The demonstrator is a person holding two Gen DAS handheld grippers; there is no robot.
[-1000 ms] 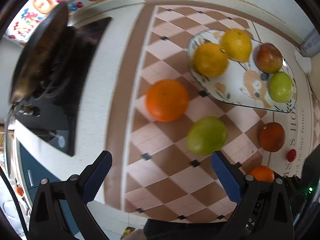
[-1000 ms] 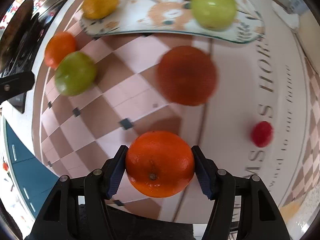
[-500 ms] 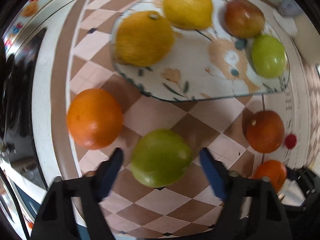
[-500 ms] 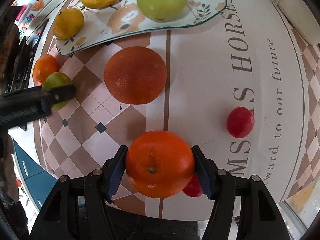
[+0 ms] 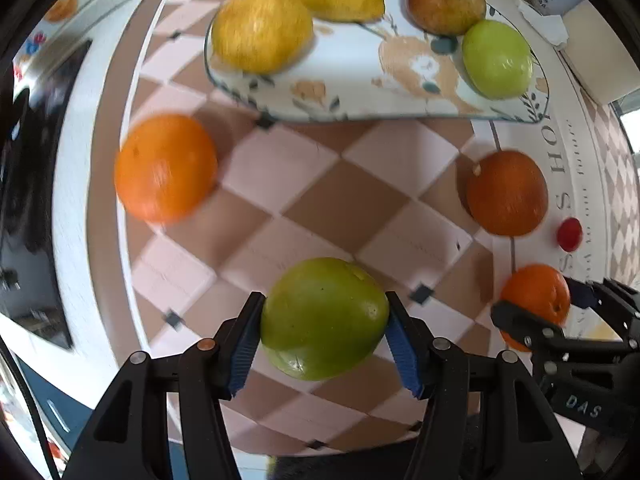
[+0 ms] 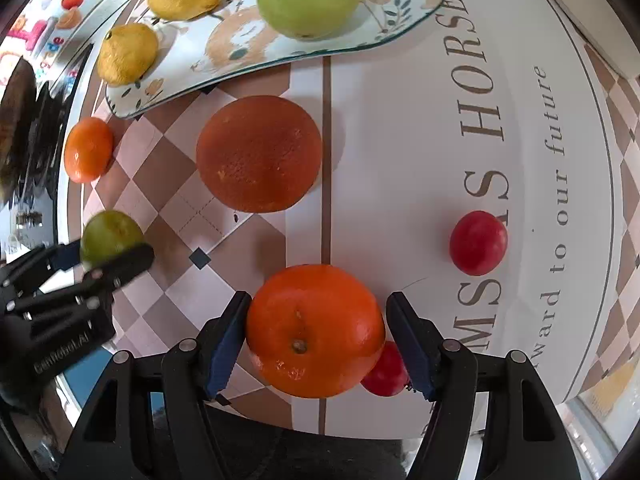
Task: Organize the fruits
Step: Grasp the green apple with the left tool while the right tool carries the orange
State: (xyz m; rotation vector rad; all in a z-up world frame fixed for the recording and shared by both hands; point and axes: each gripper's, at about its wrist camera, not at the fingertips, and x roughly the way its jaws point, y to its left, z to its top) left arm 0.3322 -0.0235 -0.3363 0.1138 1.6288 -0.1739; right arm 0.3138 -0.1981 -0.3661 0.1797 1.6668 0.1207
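Left tongs (image 5: 324,344) have dropped over the green apple (image 5: 324,318) at lower centre and are closing, pads now at its sides, so pickup is starting. Right tongs (image 6: 318,340) are opening: the orange (image 6: 316,330) sits between the pads with a gap on the right, apparently released on the surface (image 6: 400,140). Plate (image 5: 360,96), upper frame, holds four fruits.

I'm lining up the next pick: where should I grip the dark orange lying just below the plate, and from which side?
Grip the dark orange across its widest middle, coming straight down. It is round, sits alone on the mat, and both flanks are free, with the plate rim close behind.
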